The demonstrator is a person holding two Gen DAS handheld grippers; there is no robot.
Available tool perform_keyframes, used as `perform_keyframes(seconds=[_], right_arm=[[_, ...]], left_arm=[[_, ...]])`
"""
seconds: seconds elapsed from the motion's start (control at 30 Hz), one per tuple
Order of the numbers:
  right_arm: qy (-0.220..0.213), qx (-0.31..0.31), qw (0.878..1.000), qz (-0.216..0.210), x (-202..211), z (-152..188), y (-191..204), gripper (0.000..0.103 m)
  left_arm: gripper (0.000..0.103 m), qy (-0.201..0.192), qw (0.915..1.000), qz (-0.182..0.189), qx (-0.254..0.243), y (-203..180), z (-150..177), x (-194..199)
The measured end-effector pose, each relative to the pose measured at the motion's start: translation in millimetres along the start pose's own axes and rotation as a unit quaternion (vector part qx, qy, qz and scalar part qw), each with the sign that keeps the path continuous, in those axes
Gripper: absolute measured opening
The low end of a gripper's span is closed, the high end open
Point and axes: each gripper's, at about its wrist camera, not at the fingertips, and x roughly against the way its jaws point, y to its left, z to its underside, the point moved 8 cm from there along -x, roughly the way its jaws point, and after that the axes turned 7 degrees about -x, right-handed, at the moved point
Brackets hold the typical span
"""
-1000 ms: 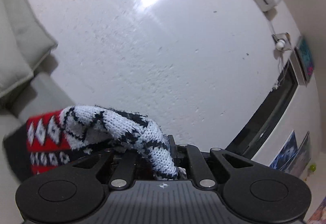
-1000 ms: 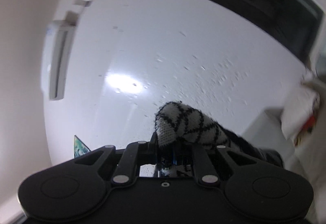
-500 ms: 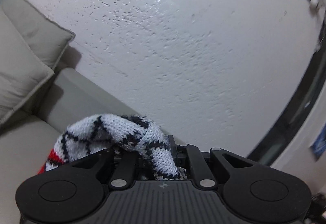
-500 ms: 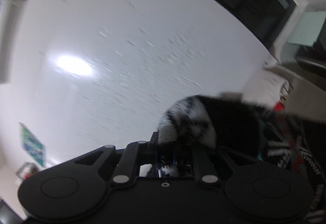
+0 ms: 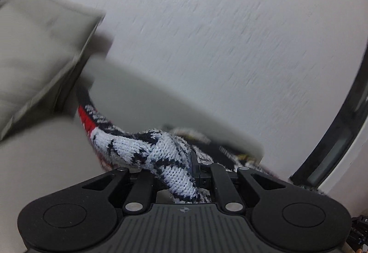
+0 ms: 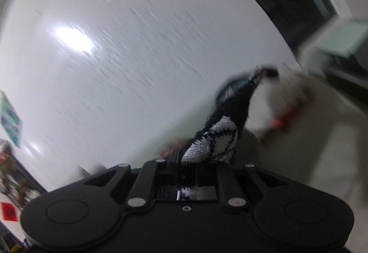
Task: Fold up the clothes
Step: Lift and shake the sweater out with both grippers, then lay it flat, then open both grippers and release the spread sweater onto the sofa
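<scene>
A knitted sweater (image 5: pixel 161 154) in white, black and red is pinched in both grippers. In the left wrist view my left gripper (image 5: pixel 184 172) is shut on a white-and-black fold, and the rest trails left over the grey sofa seat (image 5: pixel 46 161) toward a red band (image 5: pixel 88 123). In the right wrist view my right gripper (image 6: pixel 195 161) is shut on another white-and-black edge of the sweater (image 6: pixel 218 138), whose dark part rises up and right. The fingertips of both grippers are hidden under the knit.
A grey cushion (image 5: pixel 41 50) leans at the left, with the sofa back (image 5: pixel 161 103) behind the sweater. A white wall fills the upper part of both views. A dark window frame (image 5: pixel 340 128) runs down the right. A blurred pale bundle with an orange mark (image 6: pixel 287 114) lies right.
Both cameras have tilted down from the white wall toward the sofa, which now fills more of the view. The sweater stays gripped in both grippers and now trails onto the seat.
</scene>
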Motion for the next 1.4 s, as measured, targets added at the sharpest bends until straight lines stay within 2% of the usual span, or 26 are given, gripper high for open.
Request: perform_keyframes(seconds=[0.07, 0.13, 0.2, 0.23, 0.3, 0.4, 0.43, 0.5, 0.53, 0.57, 0.6, 0.63, 0.67, 0.73, 0.8, 0.9, 0.97, 1.03, 1.07, 1.1, 1.23, 1.3, 1.4], right_arm=[[0.034, -0.002, 0.998, 0.054, -24.2, 41.2, -49.0, 0.012], [0.091, -0.009, 0.99, 0.112, -48.0, 84.0, -99.4, 0.012], [0.154, -0.024, 0.973, 0.168, -69.7, 123.7, -147.8, 0.012], [0.17, -0.028, 0.967, 0.186, -77.0, 133.2, -163.7, 0.012], [0.168, -0.011, 0.966, 0.197, -81.3, 133.2, -170.4, 0.012], [0.159, -0.007, 0.97, 0.184, -76.2, 131.1, -159.9, 0.012], [0.157, 0.002, 0.971, 0.182, -68.2, 131.2, -150.4, 0.012], [0.154, 0.017, 0.971, 0.18, -52.6, 132.2, -134.3, 0.014], [0.16, 0.017, 0.969, 0.187, -46.2, 135.0, -136.9, 0.019], [0.167, 0.018, 0.967, 0.194, -40.5, 137.5, -139.1, 0.021], [0.178, 0.02, 0.963, 0.2, -35.7, 138.2, -138.6, 0.031], [0.187, 0.024, 0.961, 0.201, -27.2, 136.3, -133.6, 0.048], [0.196, 0.028, 0.959, 0.201, -18.8, 135.3, -129.5, 0.053], [0.205, 0.039, 0.958, 0.195, -2.6, 139.1, -127.7, 0.063], [0.212, 0.044, 0.958, 0.188, 13.2, 144.3, -127.5, 0.069], [0.218, 0.045, 0.961, 0.167, 27.3, 154.7, -124.0, 0.069], [0.223, 0.062, 0.961, 0.153, 21.1, 164.8, -113.0, 0.065], [0.229, 0.079, 0.96, 0.138, 15.0, 175.0, -101.9, 0.043], [0.231, 0.088, 0.96, 0.131, 11.9, 180.1, -96.4, 0.039], [0.234, 0.096, 0.959, 0.124, 8.9, 185.2, -90.9, 0.033], [0.239, 0.152, 0.953, 0.109, -8.4, 205.3, -69.6, 0.032], [0.236, 0.203, 0.943, 0.12, -23.1, 214.9, -61.2, 0.032], [0.236, 0.276, 0.919, 0.153, -45.9, 232.4, -65.4, 0.032]], left_arm=[[0.007, 0.058, 0.9978, -0.031, 0.007, 20.6, 60.3, -34.3], [0.007, 0.124, 0.9898, -0.071, 0.008, 42.9, 114.0, -67.0], [0.007, 0.172, 0.9808, -0.091, 0.0, 55.7, 148.7, -87.9], [0.007, 0.176, 0.9794, -0.097, -0.011, 57.3, 154.5, -91.5], [0.008, 0.172, 0.979, -0.105, -0.032, 58.6, 157.0, -96.0], [0.008, 0.165, 0.9805, -0.101, -0.033, 54.3, 161.5, -89.1], [0.009, 0.168, 0.9795, -0.104, -0.039, 52.3, 162.1, -87.2], [0.013, 0.196, 0.9727, -0.11, -0.059, 44.8, 166.4, -79.7], [0.025, 0.212, 0.9683, -0.112, -0.069, 40.4, 169.0, -74.7], [0.028, 0.229, 0.963, -0.119, -0.077, 39.5, 172.0, -68.8], [0.033, 0.236, 0.9602, -0.125, -0.082, 41.0, 174.4, -59.4], [0.035, 0.235, 0.9594, -0.13, -0.087, 42.6, 176.3, -48.1], [0.036, 0.234, 0.9585, -0.134, -0.091, 44.2, 178.2, -36.7], [0.044, 0.225, 0.9612, -0.13, -0.093, 47.7, 182.0, -13.1], [0.048, 0.213, 0.9653, -0.122, -0.089, 51.2, 185.5, 8.4], [0.048, 0.191, 0.9739, -0.102, -0.067, 49.6, 191.9, 26.9], [0.046, 0.178, 0.9792, -0.078, -0.058, 40.0, 199.0, 30.0], [0.044, 0.174, 0.981, -0.056, -0.065, 25.2, 205.1, 27.6], [0.043, 0.174, 0.9806, -0.046, -0.077, 16.1, 208.5, 23.6], [0.042, 0.175, 0.979, -0.042, -0.097, 6.6, 211.6, 16.9], [0.039, 0.182, 0.9679, -0.04, -0.169, -24.1, 223.4, -14.5], [0.04, 0.191, 0.9611, -0.041, -0.196, -31.7, 231.9, -30.1], [0.04, 0.222, 0.9488, -0.038, -0.221, -35.5, 251.6, -50.6]])
